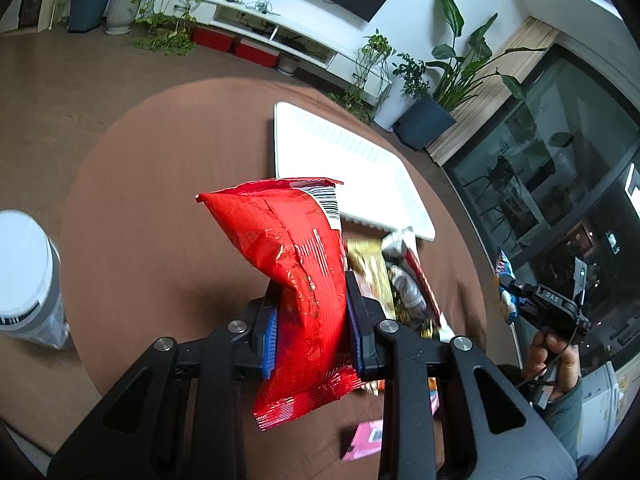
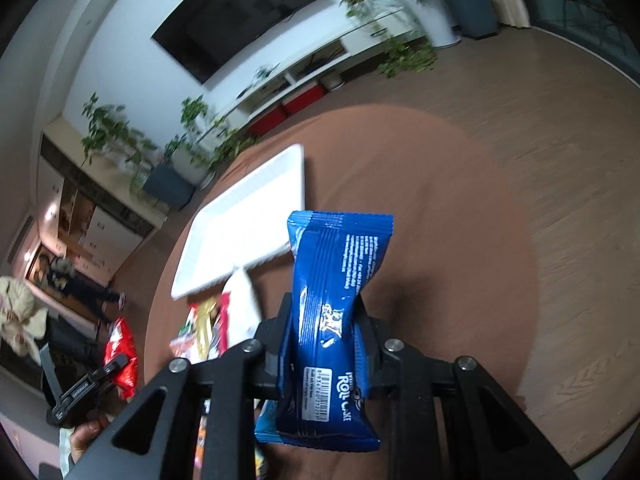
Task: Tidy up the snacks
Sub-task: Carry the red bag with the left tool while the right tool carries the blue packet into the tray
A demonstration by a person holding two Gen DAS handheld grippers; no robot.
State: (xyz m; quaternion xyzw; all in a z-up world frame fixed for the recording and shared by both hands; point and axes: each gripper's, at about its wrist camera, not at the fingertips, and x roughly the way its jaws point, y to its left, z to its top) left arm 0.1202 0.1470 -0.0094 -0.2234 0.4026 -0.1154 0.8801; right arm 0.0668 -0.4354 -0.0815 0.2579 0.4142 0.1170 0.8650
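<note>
My left gripper [image 1: 310, 300] is shut on a red snack packet [image 1: 292, 264] and holds it above the round brown table [image 1: 160, 200]. My right gripper [image 2: 324, 316] is shut on a blue roll-cake packet [image 2: 336, 300], also lifted above the table. A white tray [image 1: 344, 160] lies on the far part of the table, also in the right wrist view [image 2: 248, 216]. A pile of snack packets [image 1: 396, 280] lies just in front of the tray, seen too in the right wrist view [image 2: 216, 320]. The right gripper with its blue packet shows at the left wrist view's right edge [image 1: 516, 296].
A pink packet [image 1: 364, 436] lies on the table near the front. A white lidded bin [image 1: 28, 268] stands on the floor left of the table. Potted plants [image 1: 424, 116], a white TV shelf [image 1: 280, 36] and a glass wall stand beyond. A person sits at far left [image 2: 16, 312].
</note>
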